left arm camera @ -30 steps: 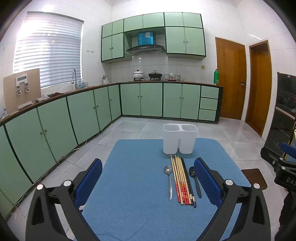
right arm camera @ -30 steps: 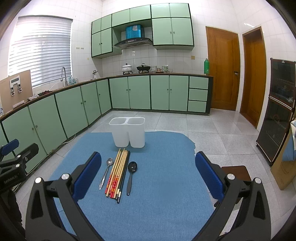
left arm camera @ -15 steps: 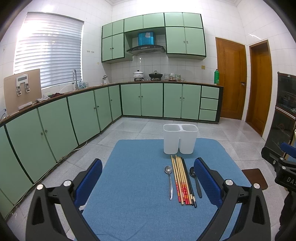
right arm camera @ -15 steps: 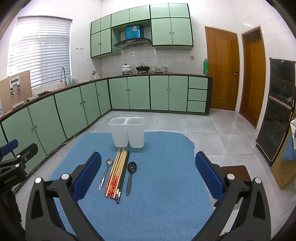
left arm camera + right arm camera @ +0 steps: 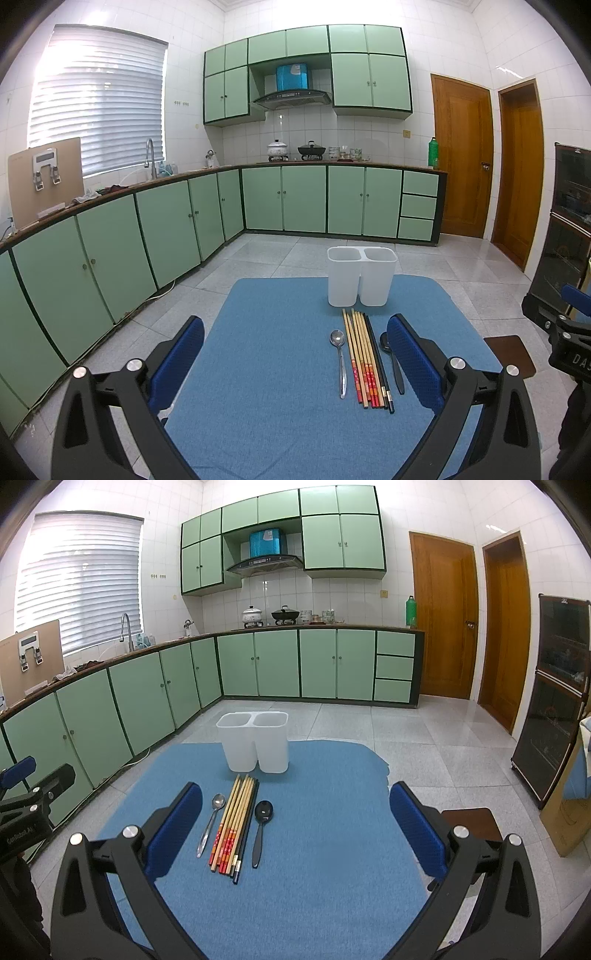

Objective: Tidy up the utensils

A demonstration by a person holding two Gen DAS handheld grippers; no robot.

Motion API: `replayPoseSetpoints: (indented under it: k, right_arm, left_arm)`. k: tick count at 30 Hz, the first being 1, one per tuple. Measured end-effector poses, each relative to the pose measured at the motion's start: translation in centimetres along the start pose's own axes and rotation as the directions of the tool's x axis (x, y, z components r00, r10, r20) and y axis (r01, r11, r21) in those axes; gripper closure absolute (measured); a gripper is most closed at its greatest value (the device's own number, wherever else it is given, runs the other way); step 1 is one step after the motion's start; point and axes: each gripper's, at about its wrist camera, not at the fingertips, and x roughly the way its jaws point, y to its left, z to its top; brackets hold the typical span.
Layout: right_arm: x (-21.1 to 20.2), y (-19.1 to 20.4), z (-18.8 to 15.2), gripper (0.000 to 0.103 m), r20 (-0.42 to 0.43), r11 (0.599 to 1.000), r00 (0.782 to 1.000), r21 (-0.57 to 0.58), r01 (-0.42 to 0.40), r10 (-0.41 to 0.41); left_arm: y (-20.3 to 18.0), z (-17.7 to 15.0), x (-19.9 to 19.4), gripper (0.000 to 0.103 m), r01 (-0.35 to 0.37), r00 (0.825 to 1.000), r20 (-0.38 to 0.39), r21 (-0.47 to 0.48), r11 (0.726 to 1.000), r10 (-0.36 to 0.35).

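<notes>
Nothing is sorted yet: my left gripper (image 5: 295,354) and right gripper (image 5: 295,827) gape wide and empty above the mat (image 5: 332,886), where 2 spoons (image 5: 211,821) and chopsticks (image 5: 236,823) lie before the empty holder (image 5: 255,746).

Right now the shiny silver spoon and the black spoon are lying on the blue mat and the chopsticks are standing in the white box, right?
Not quite. The wooden and black chopsticks lie flat on the blue mat between the silver metal spoon and black spoon; the white two-compartment plastic holder looks empty in the right wrist view.
</notes>
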Motion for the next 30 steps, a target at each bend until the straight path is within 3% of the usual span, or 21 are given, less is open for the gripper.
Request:
replayPoseSetpoints:
  k: [30]
  right_arm:
    - [0.09,-0.08,-0.17,0.005,-0.005,1.0,1.0,0.003,-0.001,0.001]
  left_arm:
    - [0.45,-0.2,0.04,0.006,-0.004,1.0,-0.004,0.0,1.0,0.004]
